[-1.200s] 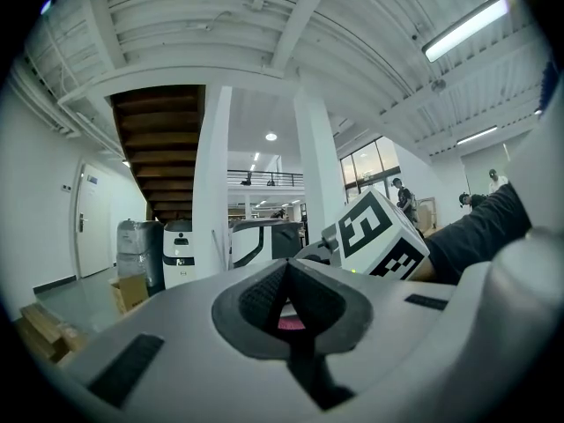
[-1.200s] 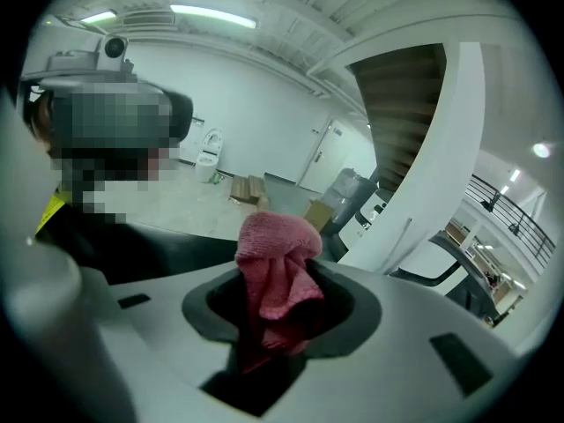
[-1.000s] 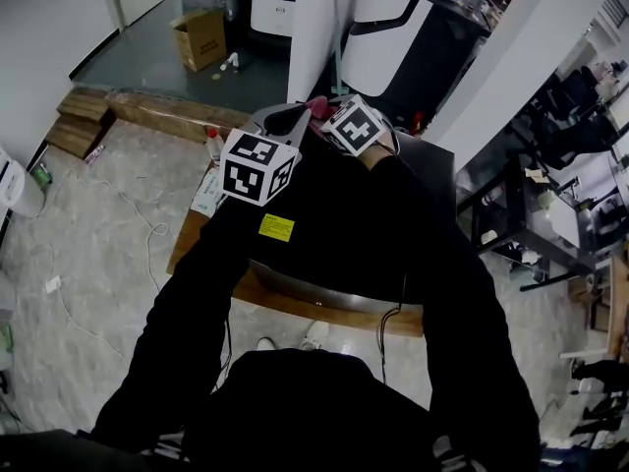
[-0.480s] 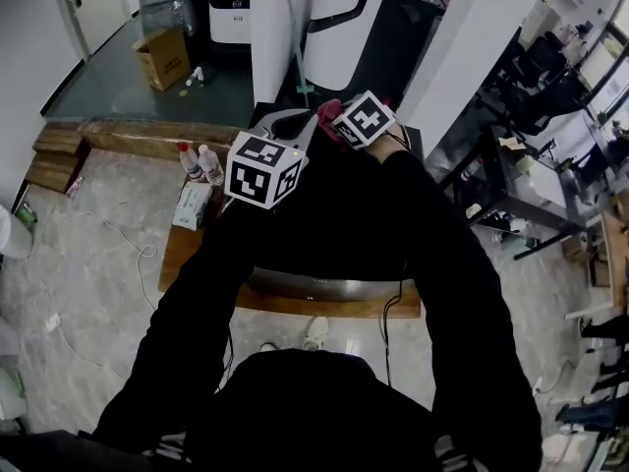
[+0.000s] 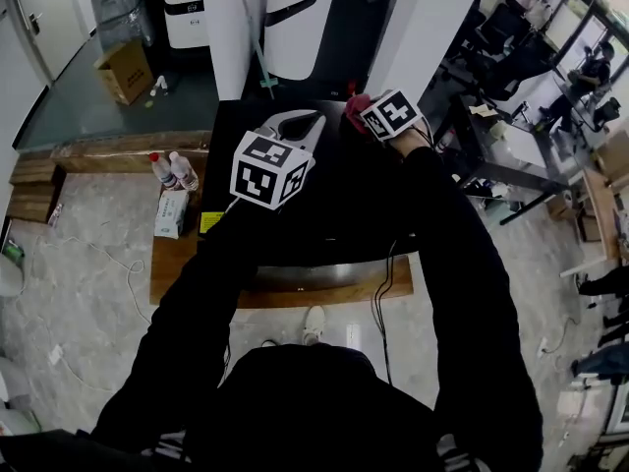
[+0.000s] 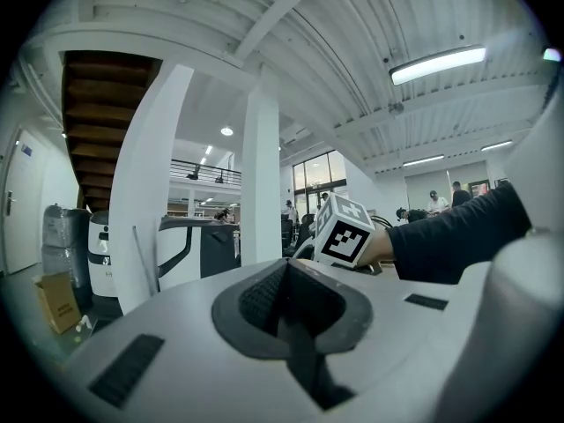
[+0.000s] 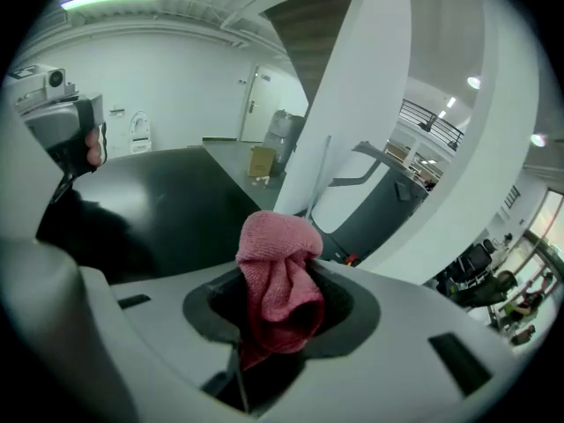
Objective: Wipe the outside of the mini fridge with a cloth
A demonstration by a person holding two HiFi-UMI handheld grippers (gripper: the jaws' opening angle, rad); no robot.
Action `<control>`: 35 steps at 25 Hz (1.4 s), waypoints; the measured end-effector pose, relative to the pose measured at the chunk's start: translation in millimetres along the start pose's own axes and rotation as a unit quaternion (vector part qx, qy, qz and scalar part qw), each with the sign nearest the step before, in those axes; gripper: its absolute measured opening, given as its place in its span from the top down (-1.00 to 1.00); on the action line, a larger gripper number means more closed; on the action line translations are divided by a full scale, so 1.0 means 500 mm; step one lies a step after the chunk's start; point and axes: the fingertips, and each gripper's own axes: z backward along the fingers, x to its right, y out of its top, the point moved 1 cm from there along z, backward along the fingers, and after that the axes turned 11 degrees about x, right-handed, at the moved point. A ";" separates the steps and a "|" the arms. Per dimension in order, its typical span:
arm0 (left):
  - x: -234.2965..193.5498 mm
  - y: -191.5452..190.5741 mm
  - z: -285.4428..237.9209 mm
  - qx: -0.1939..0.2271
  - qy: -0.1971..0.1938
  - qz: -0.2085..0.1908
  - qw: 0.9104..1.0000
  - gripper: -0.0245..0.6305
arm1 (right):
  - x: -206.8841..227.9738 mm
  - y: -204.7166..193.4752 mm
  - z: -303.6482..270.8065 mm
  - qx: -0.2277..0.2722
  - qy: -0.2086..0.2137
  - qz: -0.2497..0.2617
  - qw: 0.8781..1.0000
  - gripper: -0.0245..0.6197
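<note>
From above in the head view, the black mini fridge (image 5: 234, 126) shows its flat top, which stands on a wooden bench. My right gripper (image 5: 366, 116) is over the far right part of that top, shut on a bunched pink cloth (image 5: 355, 112). The right gripper view has the cloth (image 7: 278, 280) sticking up between the jaws, with the dark fridge top (image 7: 167, 192) beyond it. My left gripper (image 5: 297, 126) hovers over the middle of the top with its jaws closed together and nothing in them (image 6: 284, 280). Black sleeves hide much of the fridge.
Two spray bottles (image 5: 169, 170) and a tissue pack (image 5: 170, 212) sit on the wooden bench (image 5: 177, 273) left of the fridge. A white pillar (image 5: 423, 18) and white-and-black machines (image 5: 295, 18) stand behind. A cardboard box (image 5: 123, 70) lies on the floor far left.
The right gripper has carried the cloth to the right, away from the left gripper. The head view has swung, so the fridge top now sits more central.
</note>
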 end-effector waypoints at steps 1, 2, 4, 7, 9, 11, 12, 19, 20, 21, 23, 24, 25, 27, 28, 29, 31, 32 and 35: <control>0.007 -0.001 0.000 0.000 -0.005 0.000 1.000 0.91 | 0.011 -0.014 0.011 -0.004 -0.009 -0.007 1.000 0.47; 0.013 -0.002 0.003 0.001 -0.009 0.000 1.000 0.91 | 0.020 -0.028 0.022 -0.007 -0.018 -0.013 1.000 0.47; 0.020 -0.001 0.009 0.001 -0.014 0.000 1.000 0.91 | 0.035 -0.049 0.042 -0.014 -0.034 -0.023 0.999 0.47; 0.018 0.008 0.022 0.003 -0.016 0.001 1.000 0.91 | 0.050 -0.064 0.065 -0.028 -0.054 -0.025 0.998 0.47; 0.015 0.019 0.035 0.007 -0.016 0.003 1.000 0.91 | 0.050 -0.060 0.084 -0.029 -0.066 -0.021 0.997 0.47; 0.013 0.032 0.053 0.012 -0.015 0.004 1.000 0.91 | 0.033 -0.032 0.109 -0.005 -0.070 -0.025 0.997 0.47; 0.011 0.040 0.064 0.016 -0.014 0.004 1.000 0.91 | 0.016 -0.010 0.123 0.011 -0.067 -0.026 0.997 0.47; -0.024 0.102 0.182 0.041 0.016 -0.015 0.999 0.91 | -0.202 0.176 0.215 0.096 -0.005 0.014 0.995 0.46; -0.034 0.109 0.205 0.044 0.026 -0.022 0.998 0.91 | -0.240 0.199 0.223 0.105 0.008 0.020 0.994 0.46; -0.046 0.114 0.228 0.045 0.037 -0.030 0.998 0.91 | -0.278 0.220 0.227 0.113 0.021 0.027 0.993 0.46; -0.072 0.120 0.274 0.045 0.060 -0.039 0.996 0.91 | -0.349 0.257 0.229 0.126 0.049 0.037 0.990 0.46; -0.083 0.119 0.296 0.045 0.070 -0.039 0.996 0.91 | -0.383 0.272 0.228 0.131 0.062 0.043 0.988 0.46; -0.093 0.116 0.317 0.044 0.079 -0.036 0.995 0.91 | -0.416 0.285 0.226 0.136 0.074 0.048 0.987 0.46; -0.110 0.109 0.351 0.039 0.099 -0.032 0.994 0.91 | -0.475 0.304 0.219 0.143 0.103 0.058 0.983 0.46; -0.117 0.105 0.365 0.036 0.110 -0.031 0.993 0.91 | -0.502 0.312 0.214 0.146 0.119 0.061 0.980 0.46; -0.124 0.101 0.377 0.033 0.119 -0.030 0.992 0.91 | -0.528 0.319 0.209 0.148 0.134 0.064 0.978 0.46; -0.136 0.089 0.411 0.028 0.132 -0.027 0.991 0.91 | -0.587 0.332 0.196 0.152 0.159 0.068 0.973 0.46; -0.140 0.082 0.432 0.027 0.135 -0.026 0.990 0.91 | -0.620 0.338 0.189 0.152 0.168 0.071 0.971 0.46; -0.142 0.062 0.484 0.021 0.142 -0.022 0.989 0.91 | -0.701 0.338 0.165 0.142 0.187 0.082 0.969 0.46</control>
